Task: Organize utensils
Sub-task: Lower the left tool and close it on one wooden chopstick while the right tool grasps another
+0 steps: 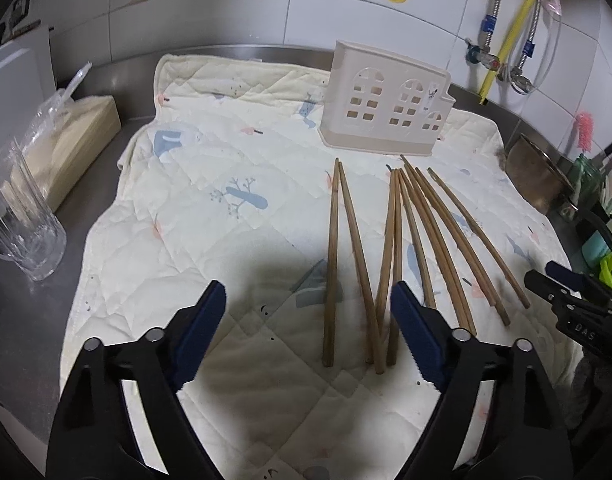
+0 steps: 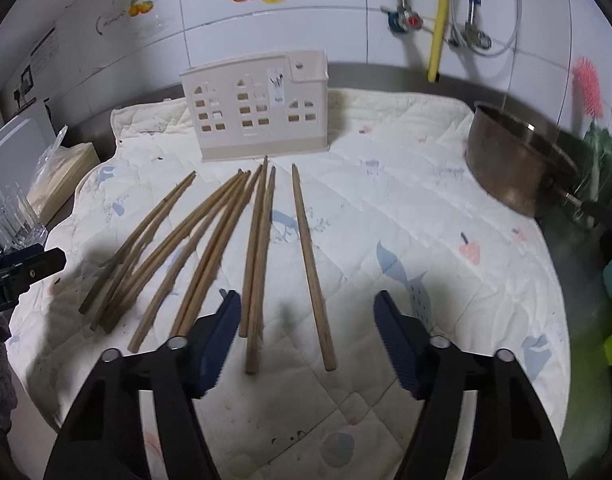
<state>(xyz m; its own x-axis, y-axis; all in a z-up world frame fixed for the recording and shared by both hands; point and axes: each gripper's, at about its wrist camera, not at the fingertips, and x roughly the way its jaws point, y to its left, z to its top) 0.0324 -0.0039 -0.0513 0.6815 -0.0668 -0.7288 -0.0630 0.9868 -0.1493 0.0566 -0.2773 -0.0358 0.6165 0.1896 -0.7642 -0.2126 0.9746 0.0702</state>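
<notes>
— Reporting on the chopsticks (image 2: pixel 210 248)?
— Lying flat on the quilted cloth (image 2: pixel 406 184), fanned out, narrow ends pointing toward the holder (image 2: pixel 258 106). Showing plain brown wood, slender, tapering, some overlapping at the thick ends.

— Counting how many?
— Counting ten in the left wrist view (image 1: pixel 406 248): two apart on the left, eight grouped further right. Reading less surely in the right wrist view, several sticks crossing there.

— Describing the holder?
— Standing upright at the far edge of the cloth, just beyond the stick tips. Being cream plastic, pierced with window-shaped cut-outs. Counting one.

— Noting gripper condition?
— Left gripper (image 1: pixel 308 312) hovering over the cloth with jaws spread wide, holding nothing. Right gripper (image 2: pixel 306 320) likewise spread wide, straddling the thick ends of three sticks without touching them.

— Listing anything else on the counter (image 1: pixel 26 312)?
— One glass mug (image 1: pixel 24 236), one metal pot (image 2: pixel 514 160), one tissue box (image 1: pixel 78 140), all sitting off the cloth.
</notes>
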